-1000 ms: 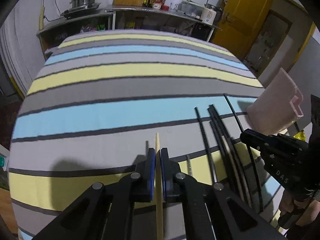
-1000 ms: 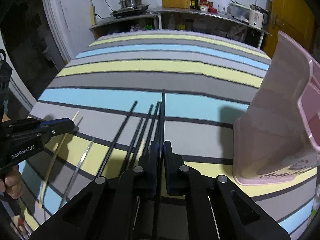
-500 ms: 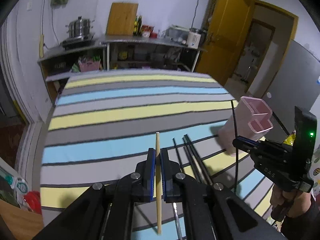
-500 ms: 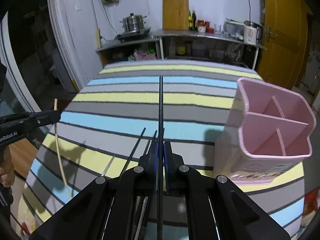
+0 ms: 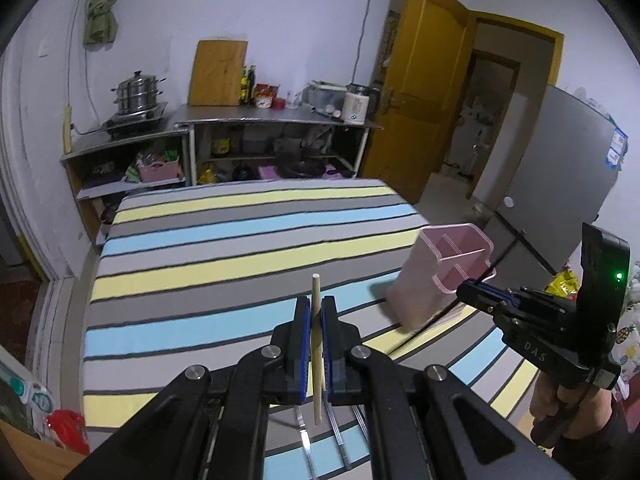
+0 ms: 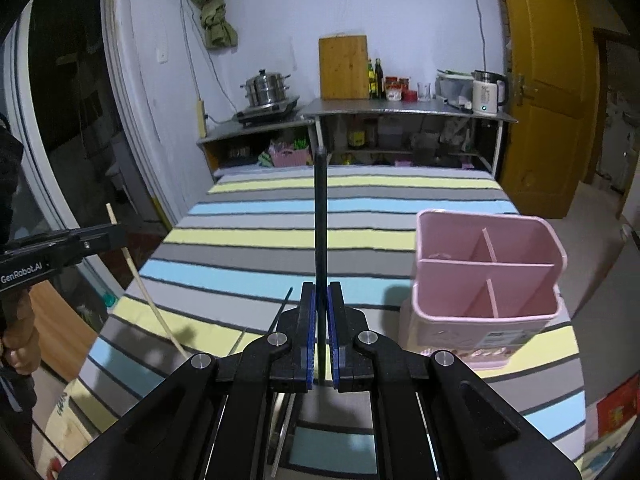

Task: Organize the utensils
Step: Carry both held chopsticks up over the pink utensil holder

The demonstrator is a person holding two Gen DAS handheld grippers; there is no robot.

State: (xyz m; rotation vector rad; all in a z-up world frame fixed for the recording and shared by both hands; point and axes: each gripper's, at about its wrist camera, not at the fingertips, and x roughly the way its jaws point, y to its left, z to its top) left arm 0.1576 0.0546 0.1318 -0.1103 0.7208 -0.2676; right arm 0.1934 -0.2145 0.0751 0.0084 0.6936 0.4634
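Note:
My left gripper (image 5: pixel 316 312) is shut on a pale wooden chopstick (image 5: pixel 316 292), held well above the striped table (image 5: pixel 240 240). From the right wrist view that same chopstick (image 6: pixel 148 300) hangs slanted under the left gripper (image 6: pixel 116 236). A black chopstick (image 6: pixel 321 220) stands up between the pads of my right gripper (image 6: pixel 321 300), which is shut on it. The left wrist view shows the right gripper (image 5: pixel 468 290) at the right, close to the rim of the pink divided utensil holder (image 5: pixel 444 276). That holder (image 6: pixel 486 280) stands empty at the table's right side. More chopsticks (image 5: pixel 340 436) lie on the cloth below.
A steel counter (image 6: pixel 400 110) with a pot, cutting board, bottles and kettle stands beyond the table's far end. A yellow door (image 5: pixel 416 92) is open at the right. A person's hand (image 5: pixel 560 404) grips the right tool's handle. The table edge drops off at left.
Both grippers have risen well above the table, each lifting its chopstick off the cloth. The holder's open top now shows from above.

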